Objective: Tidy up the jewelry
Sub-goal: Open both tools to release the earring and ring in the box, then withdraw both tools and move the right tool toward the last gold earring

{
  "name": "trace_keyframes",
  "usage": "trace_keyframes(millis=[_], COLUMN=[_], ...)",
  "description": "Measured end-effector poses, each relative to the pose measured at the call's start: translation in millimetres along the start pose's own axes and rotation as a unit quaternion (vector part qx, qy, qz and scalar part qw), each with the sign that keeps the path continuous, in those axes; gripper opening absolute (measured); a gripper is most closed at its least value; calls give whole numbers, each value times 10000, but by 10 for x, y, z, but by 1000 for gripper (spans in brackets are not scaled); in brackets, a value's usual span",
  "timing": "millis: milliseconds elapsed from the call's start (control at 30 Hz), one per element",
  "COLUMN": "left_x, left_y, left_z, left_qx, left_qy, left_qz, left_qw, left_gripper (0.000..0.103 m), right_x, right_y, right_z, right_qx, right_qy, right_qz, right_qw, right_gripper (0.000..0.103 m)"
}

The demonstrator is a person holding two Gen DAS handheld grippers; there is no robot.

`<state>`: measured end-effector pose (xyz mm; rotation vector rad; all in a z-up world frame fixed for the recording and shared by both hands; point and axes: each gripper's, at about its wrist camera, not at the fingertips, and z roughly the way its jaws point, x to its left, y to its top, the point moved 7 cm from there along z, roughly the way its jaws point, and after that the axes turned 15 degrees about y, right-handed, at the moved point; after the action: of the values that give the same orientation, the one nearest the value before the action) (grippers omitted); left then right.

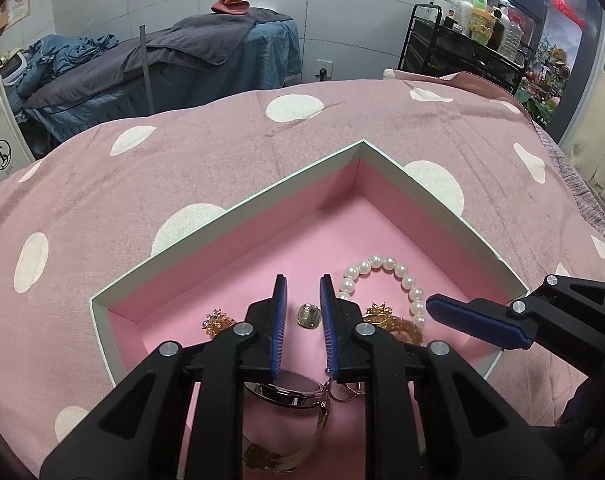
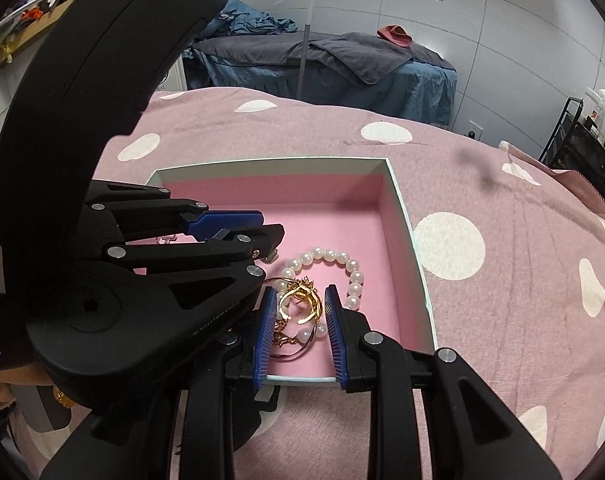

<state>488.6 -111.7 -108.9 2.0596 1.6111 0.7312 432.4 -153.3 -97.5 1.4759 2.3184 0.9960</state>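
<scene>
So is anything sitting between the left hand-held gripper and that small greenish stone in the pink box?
Nothing visible. The left hand-held gripper has its fingers either side of the greenish stone, with only bare pink box floor around it. The pearl bracelet lies off to the right, outside the jaws.

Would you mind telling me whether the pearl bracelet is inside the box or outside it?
Inside: the pearl bracelet lies on the box's pink floor.
</scene>
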Motion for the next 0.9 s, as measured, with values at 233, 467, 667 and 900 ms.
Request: trace_keyframes(millis=[233,467,667,900], left_x=[136,425,505,652], left_y=[96,34,-336,-849], left_z=[-270,-774,-1170,-1413], left_qx=[-487,-1128,-1349,-1326], left_qy=[82,545,485,480], left_qz=[-252,-565,-545,-816], left_qw=[9985,9905,9882,9866], left_gripper=[65,89,97,97], right_x=[-37,-65,68,391], right_y=[7,-89,-294,-661], right_z=[-198,-526,-735,-847], right_qx=[-433,-765,-754,-600], right_qy=[4,7,220,460], right_qz=[43,244,369,236], right_qw=[9991,9968,9962,9969], right_gripper=[49,65,76,76])
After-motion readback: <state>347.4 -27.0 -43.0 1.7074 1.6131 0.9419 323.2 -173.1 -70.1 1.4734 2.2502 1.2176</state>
